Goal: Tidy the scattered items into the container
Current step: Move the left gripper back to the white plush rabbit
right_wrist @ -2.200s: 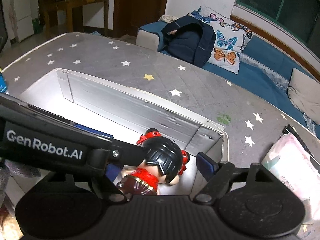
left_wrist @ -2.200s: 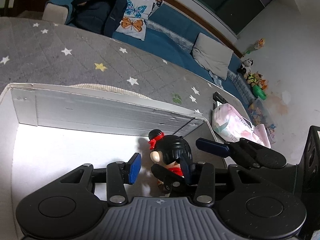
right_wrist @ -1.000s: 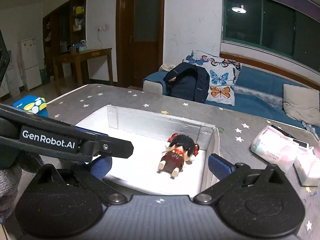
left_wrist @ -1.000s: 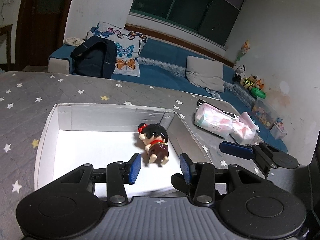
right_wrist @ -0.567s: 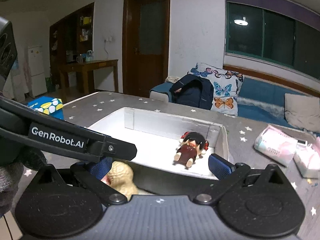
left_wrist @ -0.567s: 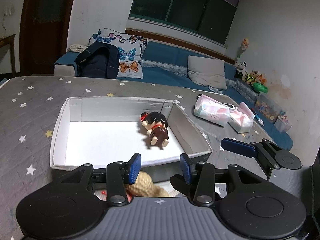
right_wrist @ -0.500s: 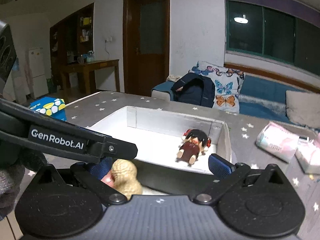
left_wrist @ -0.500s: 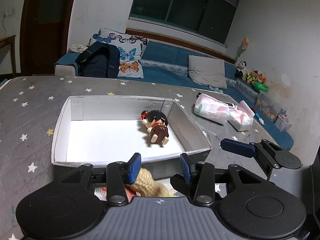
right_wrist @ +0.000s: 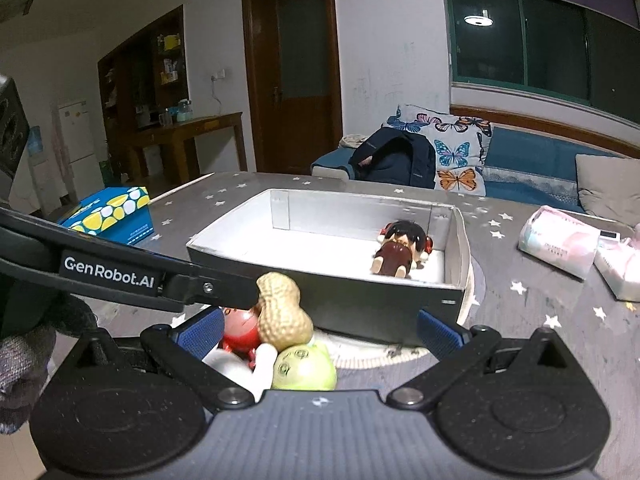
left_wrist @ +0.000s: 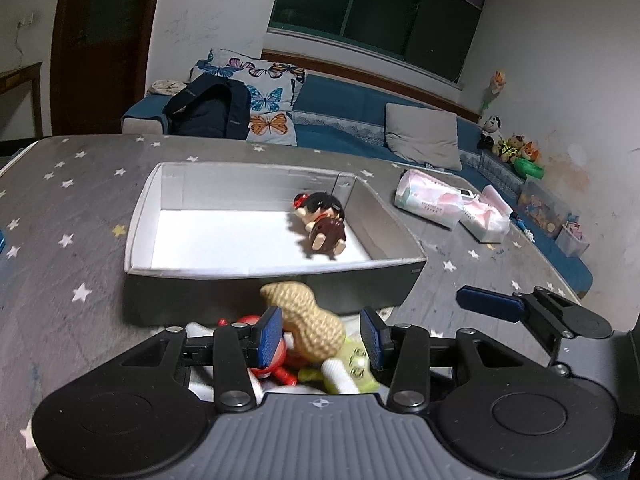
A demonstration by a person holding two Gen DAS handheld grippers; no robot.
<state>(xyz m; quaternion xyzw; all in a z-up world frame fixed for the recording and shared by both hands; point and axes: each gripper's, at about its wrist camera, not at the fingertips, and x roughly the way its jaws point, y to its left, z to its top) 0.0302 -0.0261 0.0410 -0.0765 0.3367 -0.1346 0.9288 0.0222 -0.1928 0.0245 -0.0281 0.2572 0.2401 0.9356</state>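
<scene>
A grey box with a white floor point(left_wrist: 276, 270) point(right_wrist: 320, 276) stands on the star-patterned table. A doll with black hair and a dark red dress point(left_wrist: 322, 226) point(right_wrist: 398, 250) lies inside near its right wall. In front of the box lie a knitted peanut point(left_wrist: 308, 320) point(right_wrist: 282, 312), a red toy point(left_wrist: 276, 360) point(right_wrist: 240, 332) and a green toy point(left_wrist: 354, 364) point(right_wrist: 304, 368). My left gripper point(left_wrist: 322, 334) is open, its jaws either side of the peanut. My right gripper point(right_wrist: 320, 332) is open wide above the toy pile.
Two pink tissue packs point(left_wrist: 430, 204) point(right_wrist: 560, 240) lie to the right of the box. A blue and yellow carton point(right_wrist: 110, 216) sits at the table's left edge. A sofa with a backpack and butterfly cushions point(left_wrist: 240, 108) lies beyond the table.
Both grippers have pulled back from inside the box, leaving the doll lying in it. The toy pile in front of the box has come into view between the jaws.
</scene>
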